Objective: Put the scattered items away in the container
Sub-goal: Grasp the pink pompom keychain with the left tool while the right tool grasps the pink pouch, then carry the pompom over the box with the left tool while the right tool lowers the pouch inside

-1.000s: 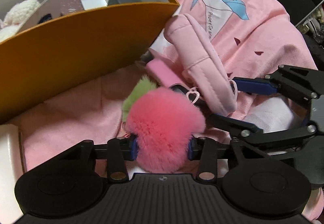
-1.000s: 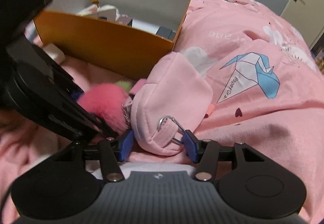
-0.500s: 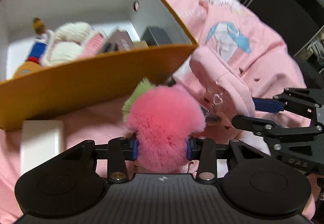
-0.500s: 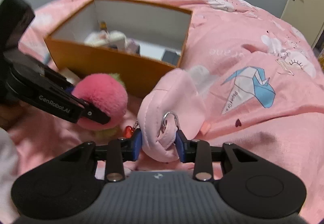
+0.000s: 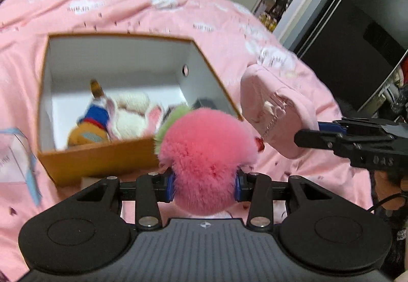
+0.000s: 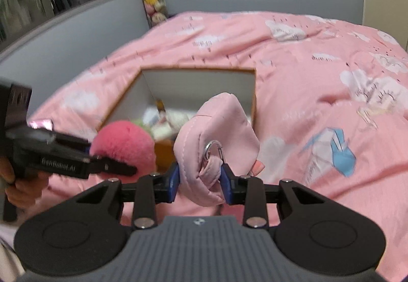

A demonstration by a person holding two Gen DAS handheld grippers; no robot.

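Observation:
My left gripper (image 5: 204,185) is shut on a fluffy pink pompom (image 5: 204,154) with a green tuft, held in the air just in front of the orange box (image 5: 97,159). Plush toys (image 5: 114,116) lie inside the open, white-lined box. To the right, my right gripper (image 6: 200,181) is shut on a soft pink pouch (image 6: 216,129) by its end, next to a metal clip (image 6: 213,149). The pouch (image 5: 275,108) hangs beside the box's right corner, and a thin chain with a red charm (image 5: 260,141) dangles from it. The pompom (image 6: 122,139) also shows in the right wrist view.
The box rim (image 6: 199,69) stands on a rumpled pink duvet (image 6: 306,65) covering a bed. A pale flat item (image 5: 88,181) lies by the box's front wall. A grey wall with hanging plush toys (image 6: 150,1) is behind the bed, and dark wardrobe doors (image 5: 357,27) stand to the right.
Both grippers have risen off the duvet with the pompom and the pouch in them. The right gripper's jaws closed on the pouch. The box's open top has come into view.

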